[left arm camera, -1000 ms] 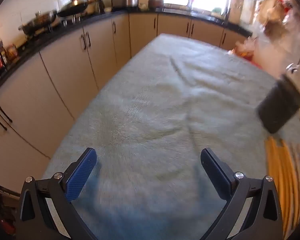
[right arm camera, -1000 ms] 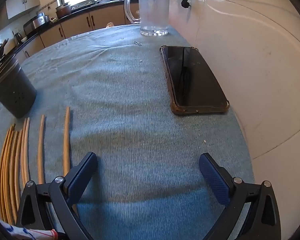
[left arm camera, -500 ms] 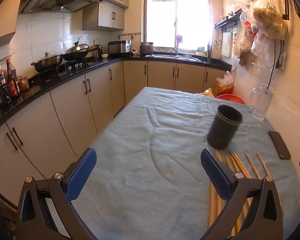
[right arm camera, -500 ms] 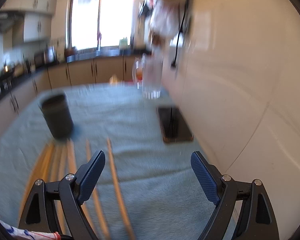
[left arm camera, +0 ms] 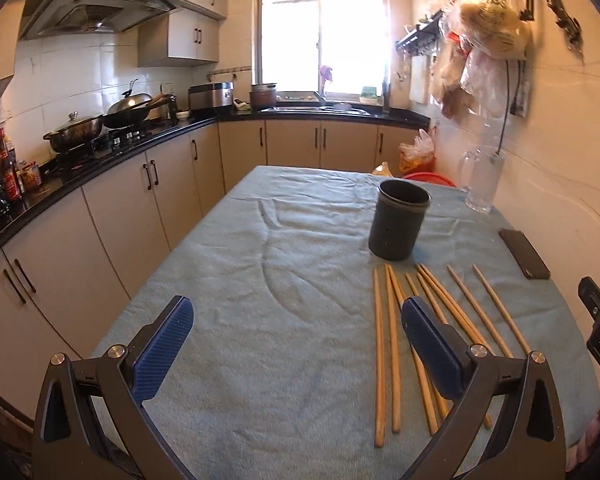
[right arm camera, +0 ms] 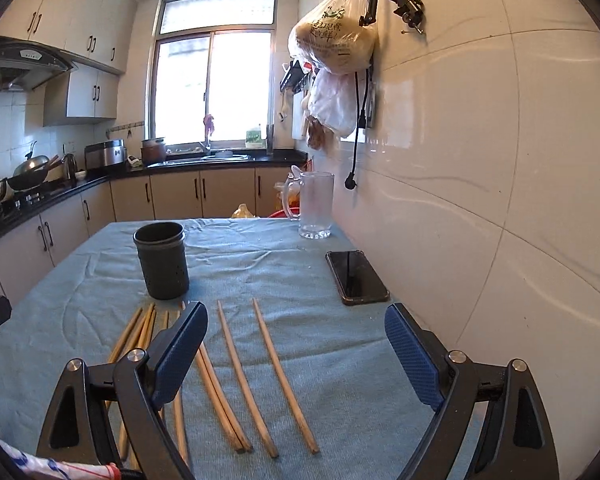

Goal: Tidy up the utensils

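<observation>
A worktop draped in a blue-green cloth carried the job. A dark holder stood upright toward the far end, apparently waiting to take the wooden chopsticks that lay loose, roughly side by side, on the near right part, just short of it. A phone rested near the right edge. The left tool and right tool hovered level above the near edge, each spread wide and empty.

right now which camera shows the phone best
The right wrist view: the phone lies close and whole, beside the wall. The left wrist view shows it small and squashed near the right edge.
</observation>
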